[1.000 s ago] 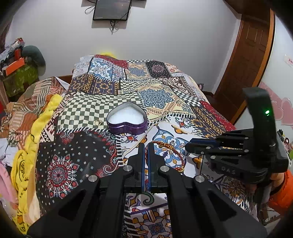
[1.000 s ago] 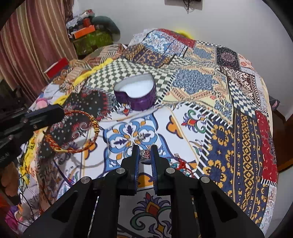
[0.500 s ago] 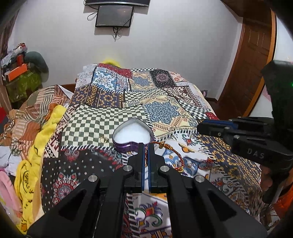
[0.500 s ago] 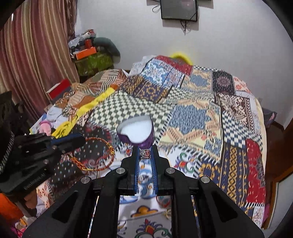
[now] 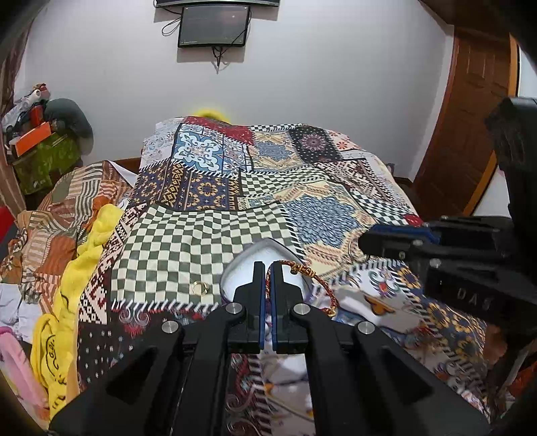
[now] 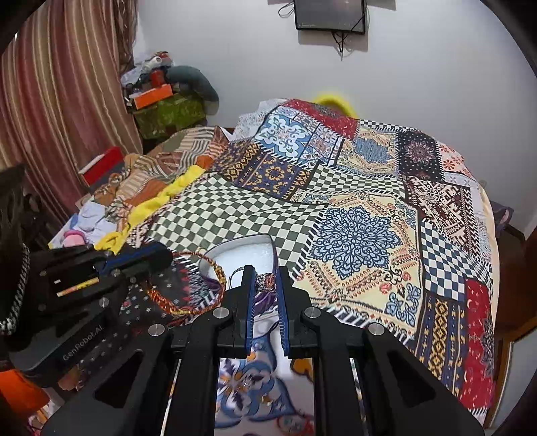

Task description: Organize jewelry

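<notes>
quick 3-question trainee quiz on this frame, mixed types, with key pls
1. True or false: the left tool is shut on the red and gold bangle.
2. What does the right tool grip? A) ornate ring B) coin C) watch
3. Fill in: a small gold ring lies on the ______ patch of the bedspread, beside the heart-shaped box.

Key: 1 true; 2 A; 3 checkered

Patchwork bedspread (image 5: pixel 208 234), wall screen (image 5: pixel 214 25)
</notes>
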